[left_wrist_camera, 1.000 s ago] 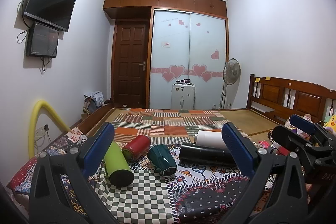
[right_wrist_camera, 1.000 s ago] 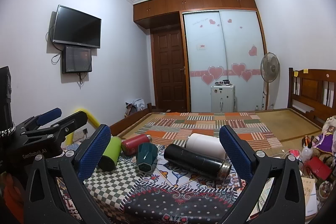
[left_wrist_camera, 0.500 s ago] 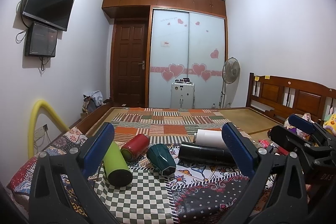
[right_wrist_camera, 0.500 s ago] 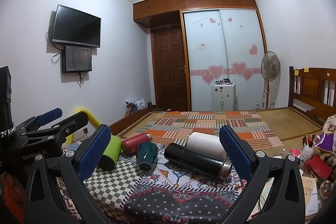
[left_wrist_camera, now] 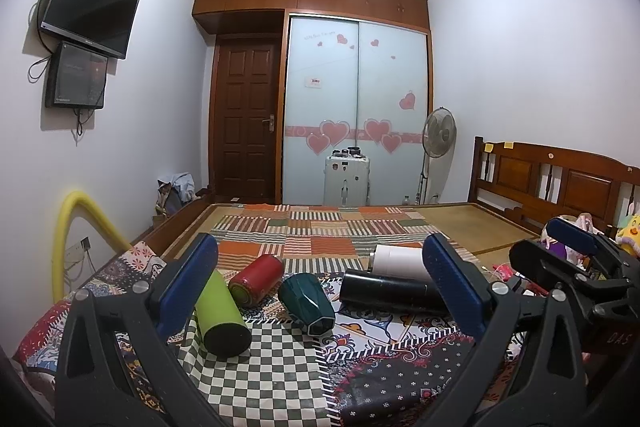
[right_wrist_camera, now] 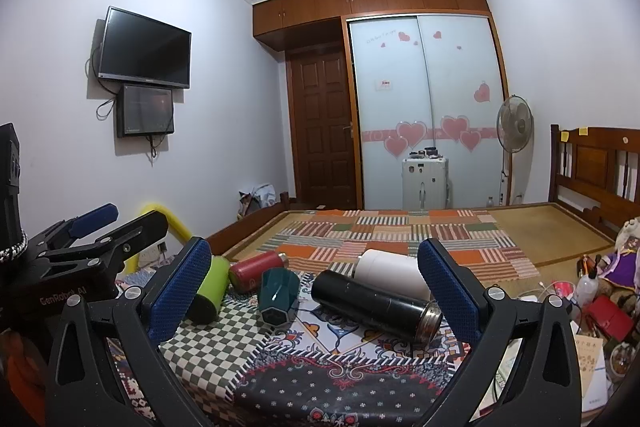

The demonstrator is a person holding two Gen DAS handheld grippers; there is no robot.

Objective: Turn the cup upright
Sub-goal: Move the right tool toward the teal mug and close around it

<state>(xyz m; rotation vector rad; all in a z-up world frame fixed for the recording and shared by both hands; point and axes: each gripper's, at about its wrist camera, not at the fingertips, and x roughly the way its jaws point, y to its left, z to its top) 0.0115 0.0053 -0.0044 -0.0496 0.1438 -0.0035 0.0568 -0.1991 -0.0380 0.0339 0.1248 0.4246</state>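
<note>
- five vessels lie on their sides on the patterned cloths at the near end of the bed [left_wrist_camera: 448, 223]: a green cup [left_wrist_camera: 220, 311], a red can [left_wrist_camera: 256, 279], a teal cup [left_wrist_camera: 308, 303], a black flask [left_wrist_camera: 392, 293] and a white cup [left_wrist_camera: 400, 261].
- the task does not say which cup is meant; the teal cup, near the middle of the row on the near edge of the bed, looks the likeliest, its faceted base towards the cameras.
- the left gripper [left_wrist_camera: 320, 283] hangs above the near edge with its jaws wide apart, holding nothing; the right gripper [right_wrist_camera: 314, 285] likewise has its jaws apart and empty.
- in the right view the left gripper shows at the left side, clear of the cups.
- the step in hand looks like the approach. to do it well, pick one cup, come down with the jaws either side of its body near the middle, and close across the width.
- then swing the rim upward and set the base flat; the soft cloth may let it tip, so let go only when it stands.
- mind the neighbours: the red can lies just beside the teal cup and could roll if nudged.
- against the frames of a second ago almost nothing differs: the cups lie alike, both jaws are as wide, and the views have shifted only slightly.
</note>
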